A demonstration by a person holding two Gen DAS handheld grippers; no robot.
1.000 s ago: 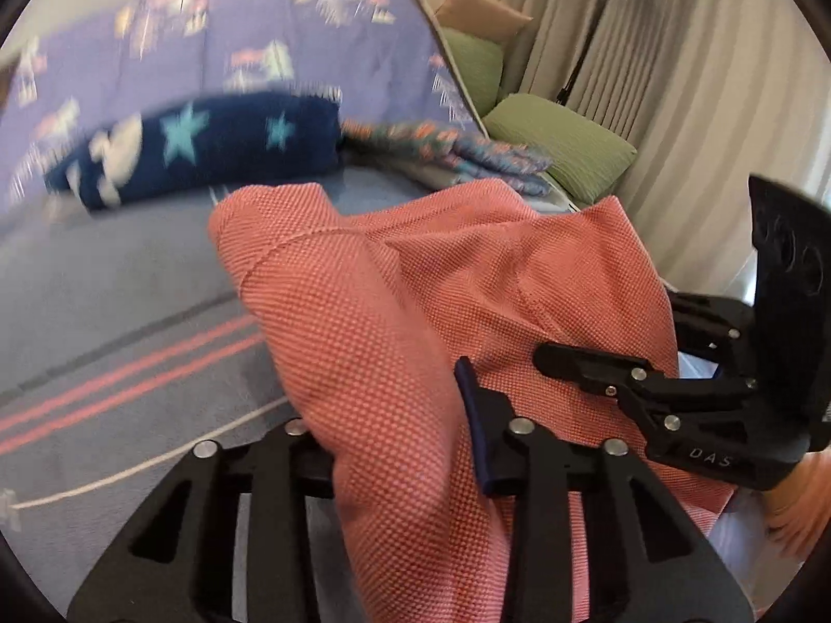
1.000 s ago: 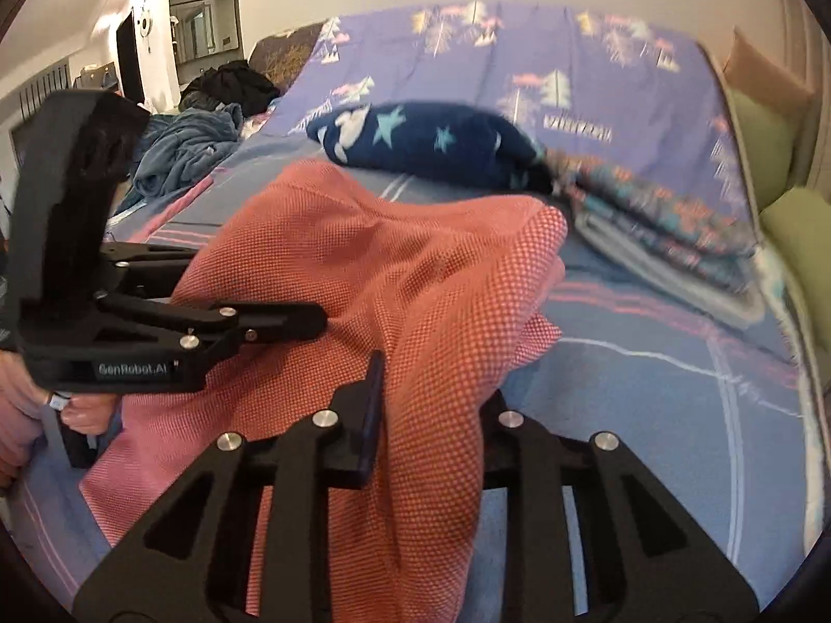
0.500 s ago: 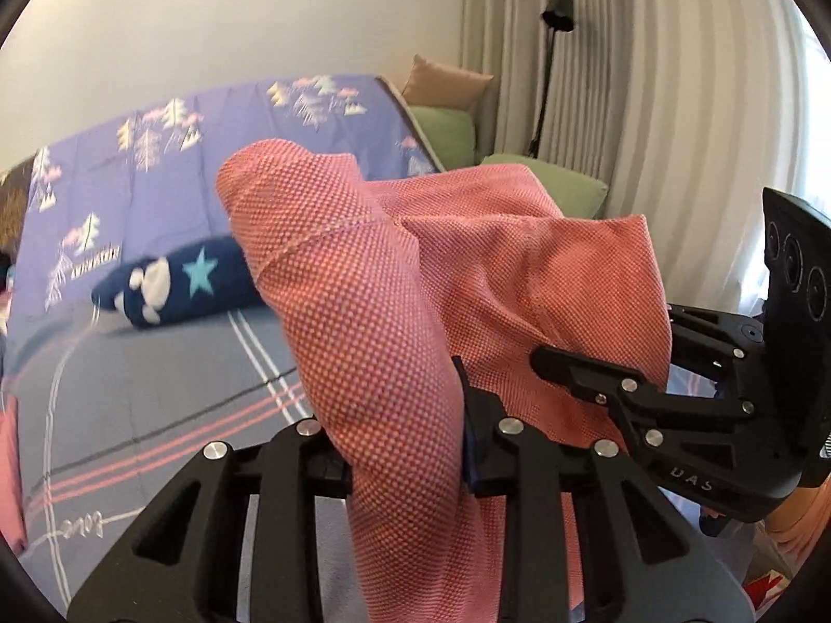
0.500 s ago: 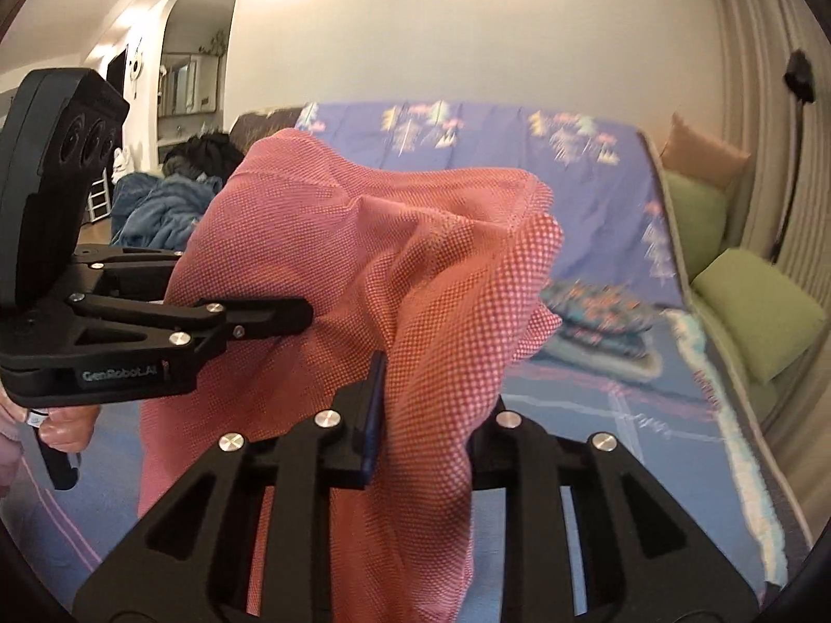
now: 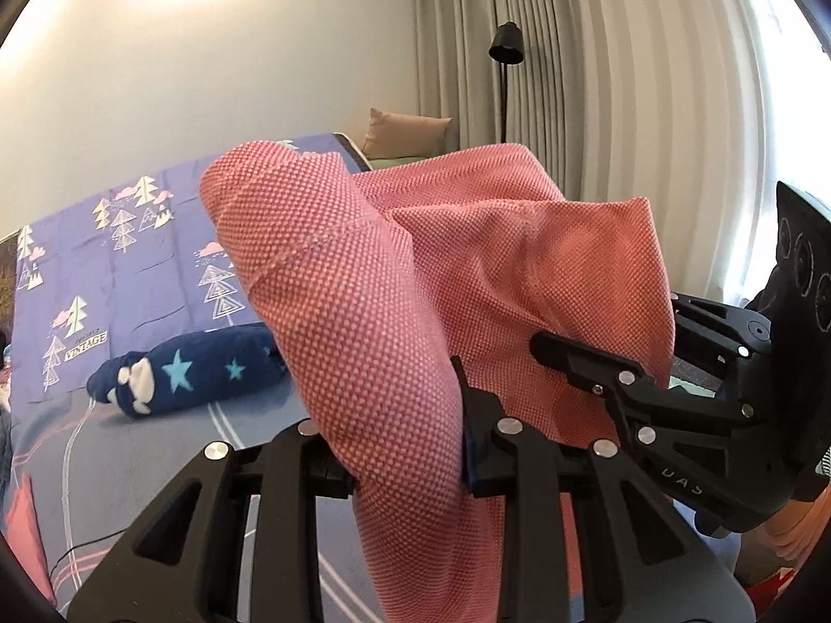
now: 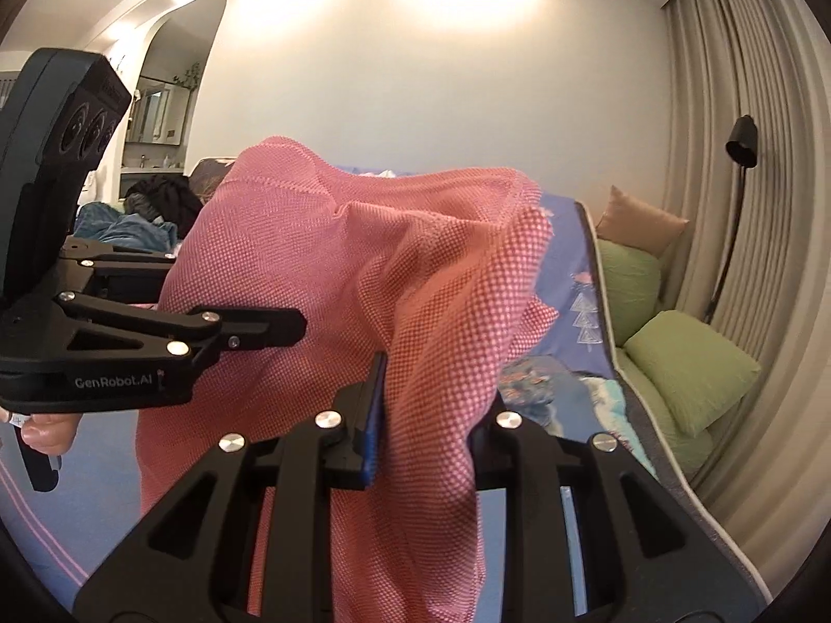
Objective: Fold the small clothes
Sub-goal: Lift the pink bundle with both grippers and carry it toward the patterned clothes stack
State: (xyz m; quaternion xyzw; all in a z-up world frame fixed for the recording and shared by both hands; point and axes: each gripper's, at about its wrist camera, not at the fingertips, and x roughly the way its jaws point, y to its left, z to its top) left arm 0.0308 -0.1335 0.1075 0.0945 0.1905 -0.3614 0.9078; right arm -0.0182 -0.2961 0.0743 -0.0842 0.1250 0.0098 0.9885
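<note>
behind everything lies the bed (image 5: 156, 405) with its purple tree-print cover, and i hold the coral-pink waffle-knit garment (image 5: 394, 311) up in the air above it so it can hang free and straighten. my left tool (image 5: 402, 446) is clenched on one bunched part of it and my right tool (image 6: 426, 431) on another, spreading the cloth between them for a fold.

White wall (image 6: 441, 78), grey curtains (image 5: 597, 78), black floor lamp (image 6: 740, 143), green cushions (image 6: 691, 363)
</note>
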